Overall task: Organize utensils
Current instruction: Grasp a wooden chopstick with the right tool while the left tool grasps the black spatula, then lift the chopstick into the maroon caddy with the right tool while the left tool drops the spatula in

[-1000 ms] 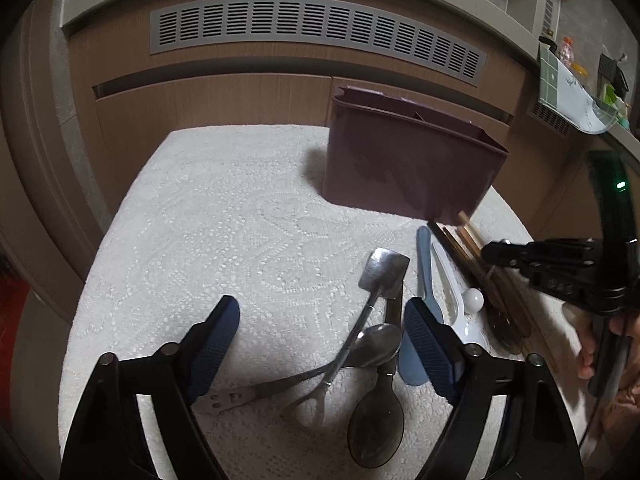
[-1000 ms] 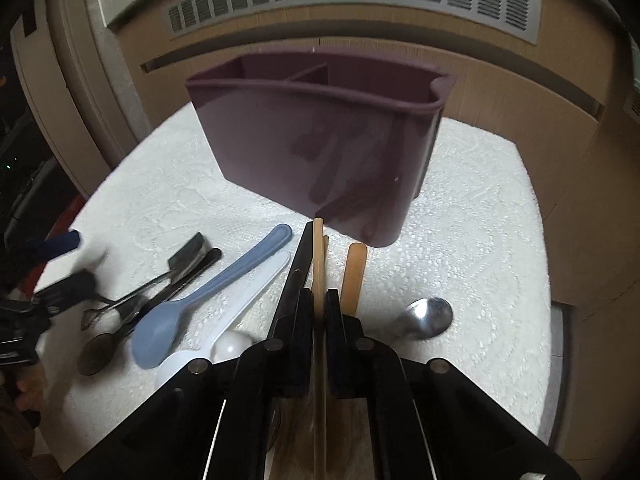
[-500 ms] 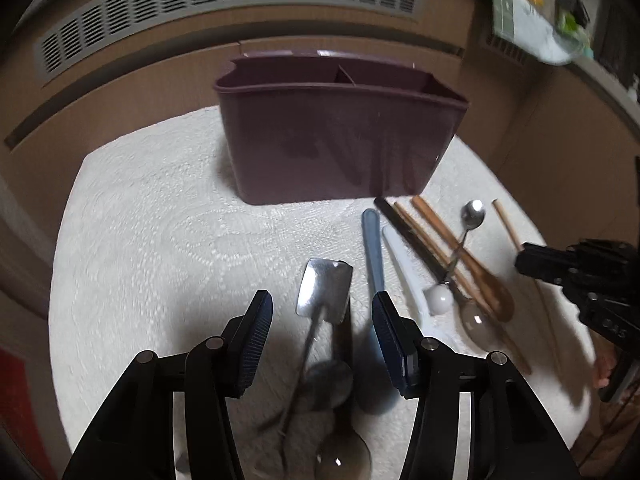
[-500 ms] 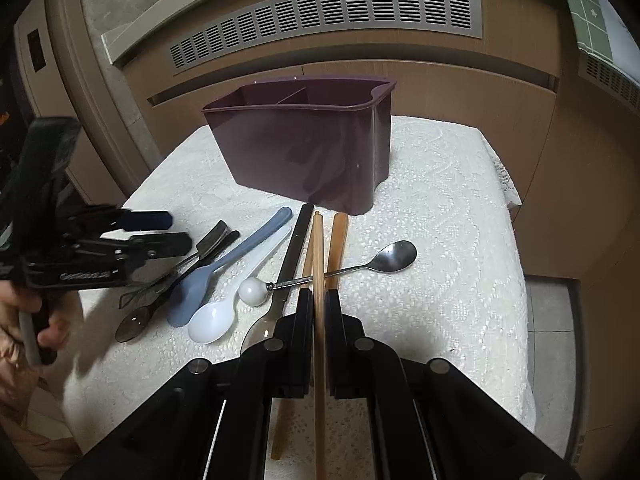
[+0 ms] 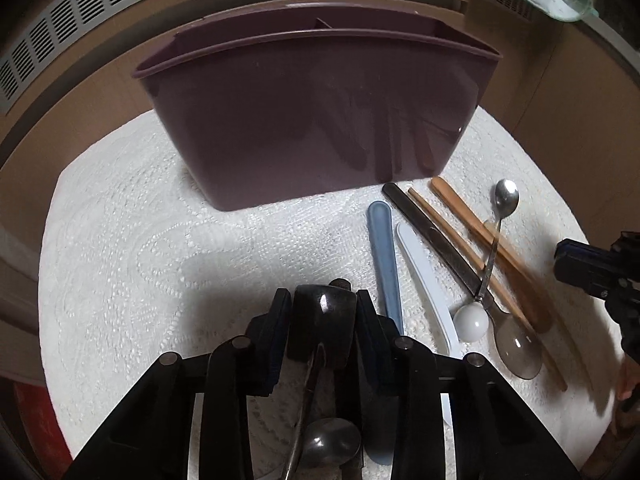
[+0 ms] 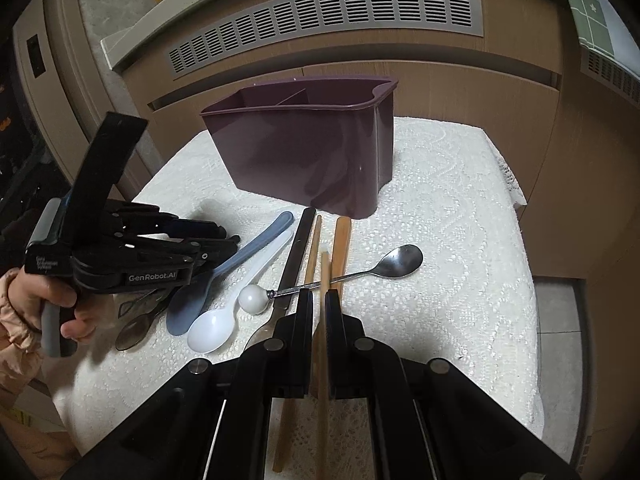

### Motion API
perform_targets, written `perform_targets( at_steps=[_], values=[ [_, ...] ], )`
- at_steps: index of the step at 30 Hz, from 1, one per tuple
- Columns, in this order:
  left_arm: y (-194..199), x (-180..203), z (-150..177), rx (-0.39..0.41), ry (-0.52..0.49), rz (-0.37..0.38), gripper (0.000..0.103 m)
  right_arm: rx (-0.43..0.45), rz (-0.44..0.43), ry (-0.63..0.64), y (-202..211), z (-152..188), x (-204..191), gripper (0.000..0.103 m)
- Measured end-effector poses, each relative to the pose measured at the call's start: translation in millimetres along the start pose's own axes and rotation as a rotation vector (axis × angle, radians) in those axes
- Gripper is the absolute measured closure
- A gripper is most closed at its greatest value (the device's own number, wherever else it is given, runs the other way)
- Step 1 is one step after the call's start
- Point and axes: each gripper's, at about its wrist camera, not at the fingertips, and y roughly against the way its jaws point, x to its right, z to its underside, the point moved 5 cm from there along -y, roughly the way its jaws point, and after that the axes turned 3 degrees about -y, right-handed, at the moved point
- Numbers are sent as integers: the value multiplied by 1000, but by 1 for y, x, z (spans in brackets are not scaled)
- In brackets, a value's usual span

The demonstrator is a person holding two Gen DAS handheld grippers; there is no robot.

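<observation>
1. A dark purple utensil holder (image 6: 304, 148), divided into compartments, stands upright toward the back of a desk covered with a white lace cloth (image 6: 448, 240).
2. The left gripper (image 5: 323, 312) has just been closing; its jaws now press on the flat end of a metal utensil's handle (image 5: 323, 320). A steel spoon bowl (image 5: 328, 446) lies below it, between the gripper's arms.
3. The right gripper (image 6: 319, 308) is fully closed, its jaws clamped on one wooden chopstick (image 6: 322, 380).
4. In front of the holder lie a blue plastic spoon (image 6: 224, 276), a white plastic spoon (image 6: 236, 304), a dark-handled steel spoon (image 5: 460, 272) and more wooden utensils (image 6: 342, 248), side by side.
5. A small steel spoon with a white ball end (image 6: 360, 272) lies across the wooden pieces.
6. A person's hand (image 6: 44, 308) in a peach sleeve holds the left gripper's handle.
</observation>
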Motion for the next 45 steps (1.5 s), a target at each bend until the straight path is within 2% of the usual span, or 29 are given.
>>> perform_targets(
  at_steps=[6, 7, 10, 12, 13, 14, 15, 18, 21, 22, 23, 27, 36, 45],
  values=[
    [27, -3, 20, 103, 88, 22, 70, -33, 13, 16, -9, 3, 3, 97],
    [34, -5, 23, 124, 110, 17, 70, -38, 19, 16, -10, 4, 3, 94],
    [57, -8, 37, 204, 180, 3, 70, -35, 71, 16, -10, 3, 7, 93],
    [71, -11, 46, 256, 235, -4, 70, -33, 92, 17, -8, 3, 10, 83],
    [77, -14, 50, 273, 251, -8, 70, -34, 101, 15, -8, 4, 12, 70],
    [81, -16, 53, 288, 267, -7, 70, -38, 108, 11, -10, 5, 15, 63],
    [83, -15, 53, 297, 277, -6, 70, -48, 123, -2, -13, 6, 19, 63],
    [88, -16, 55, 315, 291, 4, 70, -88, 115, -48, -24, 6, 25, 70],
    [83, -19, 55, 317, 299, 19, 70, -96, 89, -71, -31, 4, 25, 82],
    [85, -20, 56, 319, 302, 24, 70, -98, 82, -71, -32, 4, 24, 95],
    [88, -20, 57, 322, 306, 27, 70, -103, 72, -71, -32, 3, 21, 98],
    [98, -19, 58, 351, 316, 13, 70, -50, 85, -26, -18, 0, 7, 98],
    [137, -8, 48, 436, 286, 8, 70, 103, 25, 6, 36, -21, -19, 98],
    [165, 1, 36, 496, 249, -8, 70, 182, -1, 9, 60, -38, -31, 98]
  ],
)
